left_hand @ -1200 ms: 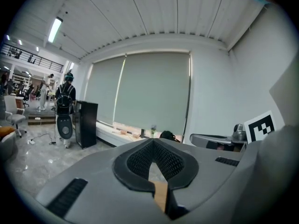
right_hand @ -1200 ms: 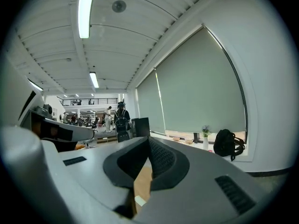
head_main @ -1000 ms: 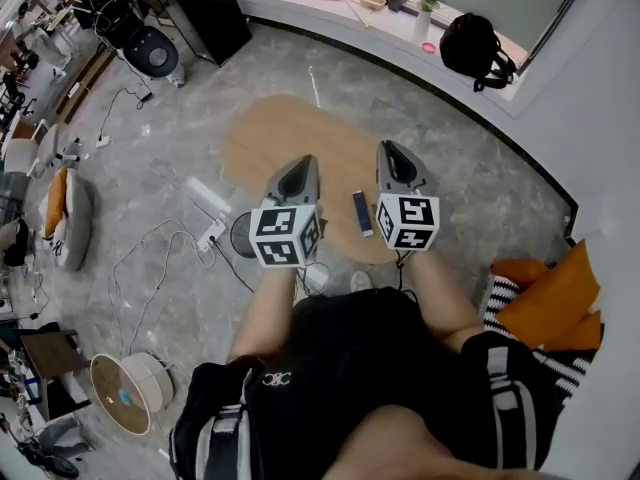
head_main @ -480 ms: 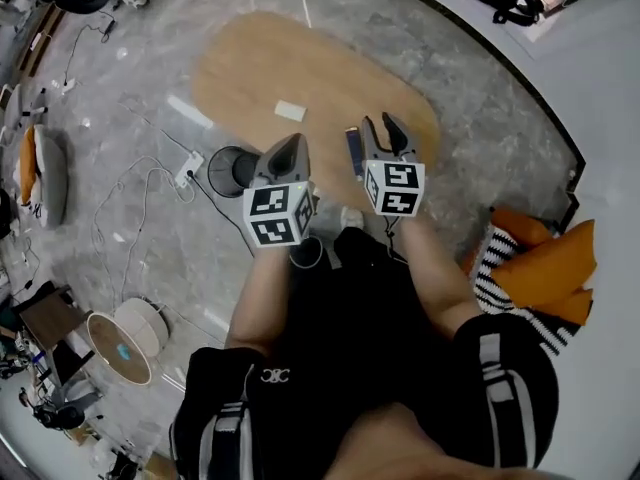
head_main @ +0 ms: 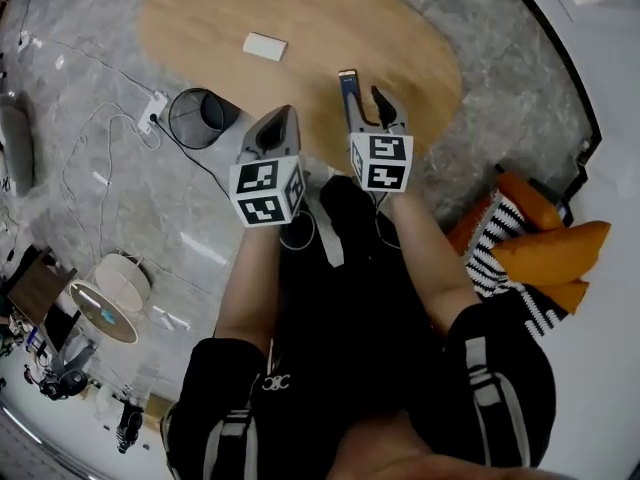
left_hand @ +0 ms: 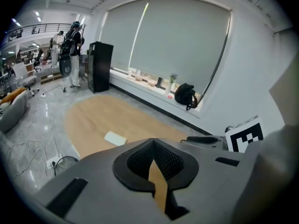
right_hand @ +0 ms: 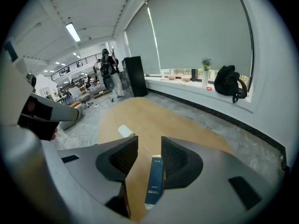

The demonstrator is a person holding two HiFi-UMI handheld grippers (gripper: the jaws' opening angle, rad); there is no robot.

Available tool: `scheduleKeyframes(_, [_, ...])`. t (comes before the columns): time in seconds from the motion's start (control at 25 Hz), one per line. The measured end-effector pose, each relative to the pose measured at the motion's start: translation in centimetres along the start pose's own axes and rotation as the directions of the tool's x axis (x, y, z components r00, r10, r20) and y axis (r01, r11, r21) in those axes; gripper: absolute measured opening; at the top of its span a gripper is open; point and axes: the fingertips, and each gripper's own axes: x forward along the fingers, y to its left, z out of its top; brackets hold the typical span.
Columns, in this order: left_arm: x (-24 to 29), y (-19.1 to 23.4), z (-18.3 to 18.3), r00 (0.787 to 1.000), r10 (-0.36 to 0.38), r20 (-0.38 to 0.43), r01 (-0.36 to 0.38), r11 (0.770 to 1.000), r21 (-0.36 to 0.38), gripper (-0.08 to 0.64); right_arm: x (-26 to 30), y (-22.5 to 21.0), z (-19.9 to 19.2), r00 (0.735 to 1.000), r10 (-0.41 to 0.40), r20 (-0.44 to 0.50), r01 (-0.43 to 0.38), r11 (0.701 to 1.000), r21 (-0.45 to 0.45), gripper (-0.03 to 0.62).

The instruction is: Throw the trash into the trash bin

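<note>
A slim dark blue box [head_main: 349, 97] lies on the oval wooden table [head_main: 300, 8], with a small white box [head_main: 265, 46] farther back. On the floor left of the table stands the black wire trash bin [head_main: 198, 118]. My right gripper [head_main: 384, 105] hovers over the table's near edge. Its jaws are opening, and the blue box [right_hand: 155, 181] shows in the gap between them, untouched by the pads. My left gripper [head_main: 282, 118] is shut on nothing, beside the right one and close to the bin. The white box [left_hand: 115, 138] lies ahead of it.
Orange cushions and a striped cloth [head_main: 540, 253] lie on the floor at the right. Cables and a power strip [head_main: 152, 108] run past the bin. A round white object [head_main: 108, 298] sits at lower left. A black backpack [right_hand: 229, 85] rests on the window sill.
Both grippers have come down toward the table's near edge. The right jaws went from shut to apart. The left jaws stayed shut.
</note>
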Motion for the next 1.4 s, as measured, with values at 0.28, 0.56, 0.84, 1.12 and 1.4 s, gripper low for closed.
scheduleKeyframes(0.28, [6.4, 3.0, -7.3, 0.997, 0.005, -0.073, -0.008, 0.999, -0.047, 0.006, 6.8, -0.2, -8.9, 0.993, 0.004, -0.114, -0.004, 1.0, 0.005, 0.167])
scheduleKeyframes(0.56, [9.3, 4.1, -11.6, 0.995, -0.003, -0.104, -0.005, 0.997, -0.073, 0.006, 10.9, -1.0, -14.3, 0.978, -0.036, -0.208, 0.028, 0.999, -0.044, 0.214])
scheduleKeyframes(0.84, [10.0, 4.5, -12.8, 0.994, -0.006, -0.108, -0.003, 0.997, -0.083, 0.005, 11.7, -1.3, -16.1, 0.964, -0.055, -0.259, 0.048, 0.998, -0.034, 0.211])
scheduleKeyframes(1.12, [9.0, 4.8, -10.9, 0.997, -0.005, -0.074, -0.001, 0.996, -0.085, 0.006, 7.6, -1.3, -8.9, 0.996, -0.061, -0.064, 0.063, 0.998, 0.021, 0.207])
scheduleKeyframes(1.4, [7.7, 5.0, -8.2, 1.0, -0.001, -0.031, -0.002, 0.996, -0.089, 0.006, 5.5, -0.4, -4.4, 0.999, -0.053, -0.004, 0.053, 0.998, 0.039, 0.207])
